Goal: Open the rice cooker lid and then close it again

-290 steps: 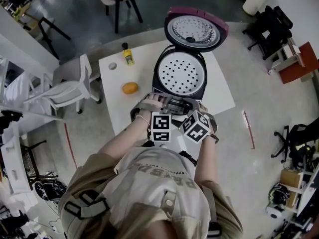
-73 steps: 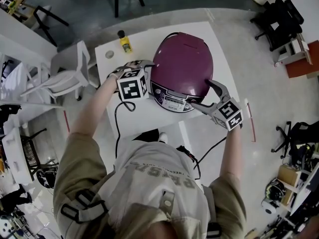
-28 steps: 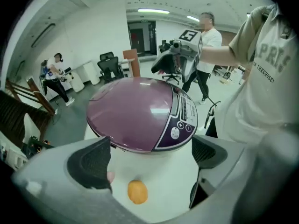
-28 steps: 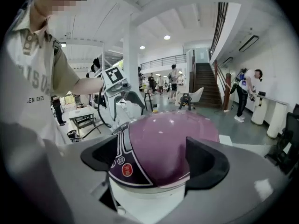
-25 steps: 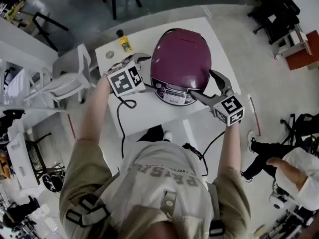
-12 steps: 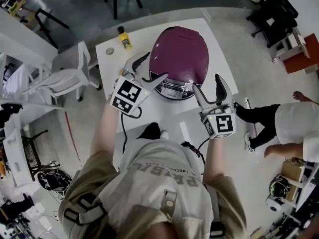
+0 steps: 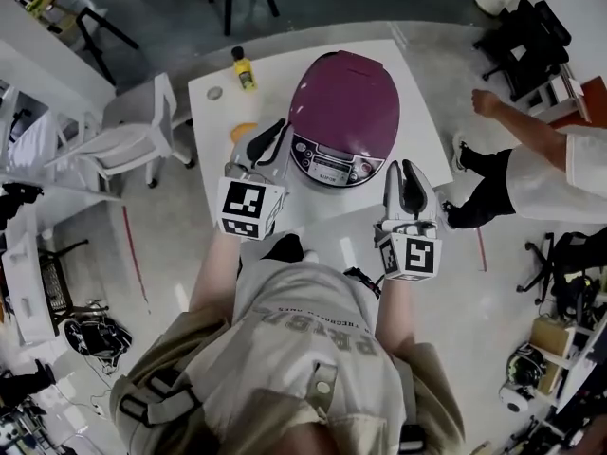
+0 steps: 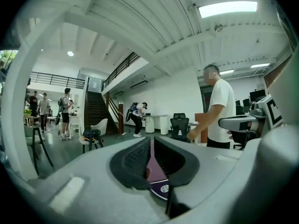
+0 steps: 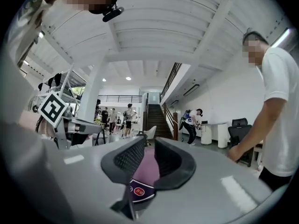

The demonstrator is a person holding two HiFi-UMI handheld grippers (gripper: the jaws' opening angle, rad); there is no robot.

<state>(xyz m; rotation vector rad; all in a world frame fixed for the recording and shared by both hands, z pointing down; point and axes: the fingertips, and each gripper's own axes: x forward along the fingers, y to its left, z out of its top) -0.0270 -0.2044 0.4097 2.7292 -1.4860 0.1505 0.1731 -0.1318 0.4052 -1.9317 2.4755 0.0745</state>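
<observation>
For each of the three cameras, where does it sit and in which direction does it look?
Head view: on the person's head, looking steeply down at the closed rice cooker on the table; torso, forearms, left tongs and right tongs show.
Left gripper view: on the left tongs, looking level across the hall; jaws just closed, empty.
Right gripper view: on the right tongs, level too; jaws just closing, narrow gap, empty.
Shared: both gripper views show the rice cooker beyond their jaws.

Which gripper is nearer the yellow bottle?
Left. The left gripper hovers this side of the yellow bottle; the right gripper is beyond the rice cooker. Both jaws were just closing, empty.
</observation>
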